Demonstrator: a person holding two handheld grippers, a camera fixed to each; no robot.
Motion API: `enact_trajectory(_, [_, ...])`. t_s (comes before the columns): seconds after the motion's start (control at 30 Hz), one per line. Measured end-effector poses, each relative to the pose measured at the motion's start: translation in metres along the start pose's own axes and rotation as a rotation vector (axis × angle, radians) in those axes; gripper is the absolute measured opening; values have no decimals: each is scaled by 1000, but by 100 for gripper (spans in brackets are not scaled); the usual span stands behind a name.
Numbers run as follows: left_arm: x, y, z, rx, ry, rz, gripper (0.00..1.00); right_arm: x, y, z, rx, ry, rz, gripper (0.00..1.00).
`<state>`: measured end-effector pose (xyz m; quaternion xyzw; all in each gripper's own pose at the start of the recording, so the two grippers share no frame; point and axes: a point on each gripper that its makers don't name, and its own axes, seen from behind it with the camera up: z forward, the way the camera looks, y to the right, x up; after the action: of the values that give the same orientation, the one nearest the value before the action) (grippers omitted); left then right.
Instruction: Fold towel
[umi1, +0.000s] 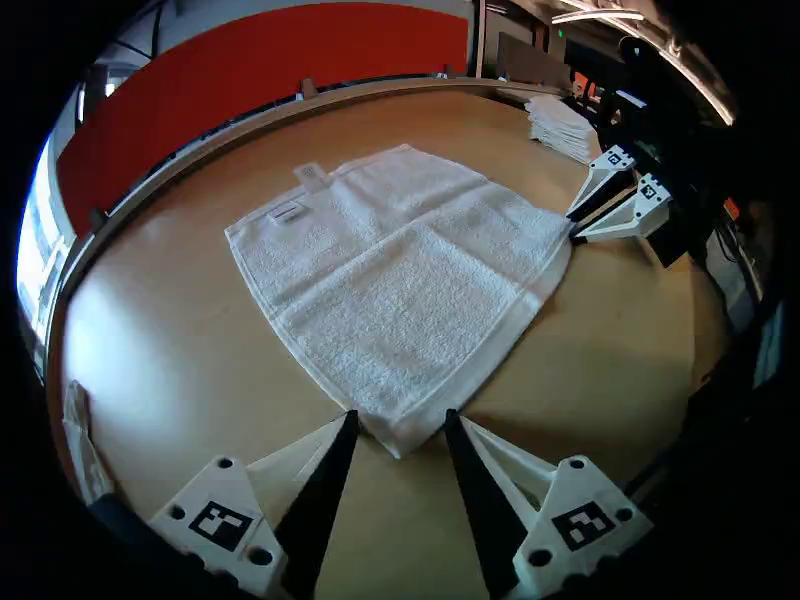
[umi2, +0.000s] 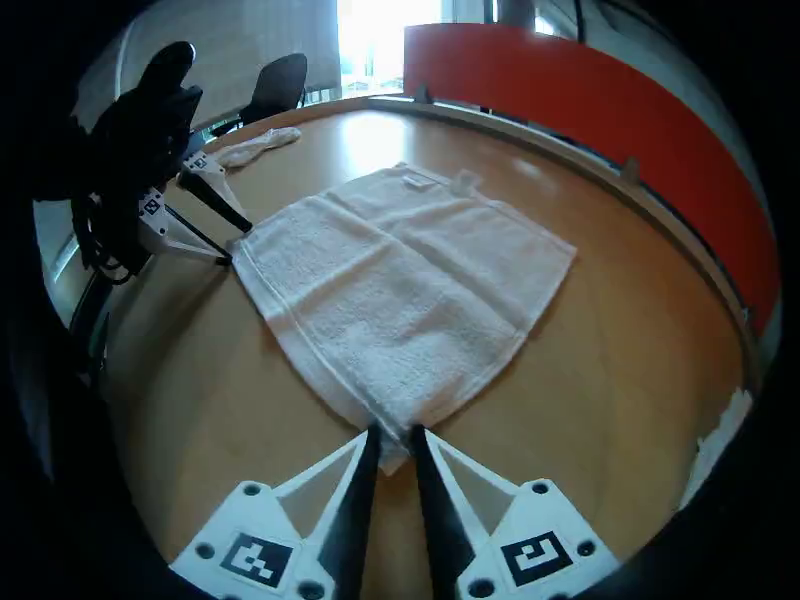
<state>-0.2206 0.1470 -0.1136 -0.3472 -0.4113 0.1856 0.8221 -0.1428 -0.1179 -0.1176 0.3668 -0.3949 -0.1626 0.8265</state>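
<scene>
Left gripper view: a crumpled white cloth (umi1: 80, 440) lies at the far left edge of the wooden tabletop (umi1: 180, 330). A red panel (umi1: 280, 80) stands behind the tabletop's far rim. The white terry towel (umi1: 400, 280) lies spread flat at the centre of the tabletop, one corner pointing toward the camera. The left gripper (umi1: 400, 420) is spread wide; that near corner lies between its two fingers, and neither finger presses on it. Further right, a stack of folded towels (umi1: 560, 125) rests near the far rim. The right gripper (umi1: 573, 228) sits at the towel's right-hand corner, fingertips close together on the fabric.

Right gripper view: the left gripper (umi2: 238, 245) appears at the left, fingers apart, tips at the towel's left-hand corner. Behind it, the crumpled white cloth (umi2: 260, 145) lies on the tabletop (umi2: 620, 350), with two dark chairs (umi2: 275, 85) beyond the rim. The towel (umi2: 400, 280) lies flat at the centre, a sewn tag (umi2: 420, 180) at its far edge. The right gripper (umi2: 393, 432) is narrowed onto the near corner; the fabric fills the gap and both fingers pinch it. The red panel (umi2: 600, 110) runs along the right side.
</scene>
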Motion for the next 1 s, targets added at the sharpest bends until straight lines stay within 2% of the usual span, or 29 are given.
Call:
enact_trajectory(0.2, [0,1,-1,6,-5,-6,52,0,1,1,-1,-1,3,21])
enact_trajectory(0.27, [0,0,-1,9,-8,-7,40,0,1,1,-1,-2,3,20])
enact_trajectory(0.33, [0,0,0,17,-10,-11,20,0,1,1,-1,-3,3,19])
enact_trajectory(0.47, [1,0,1,30,-10,-14,17,1,0,1,0,-3,0,17])
enact_trajectory(0.8, [4,0,-1,30,-15,-26,16,9,-1,-5,-11,13,3,15])
enact_trajectory(1.0, [16,-3,-13,40,3,-51,16,20,-1,-16,-21,39,12,15])
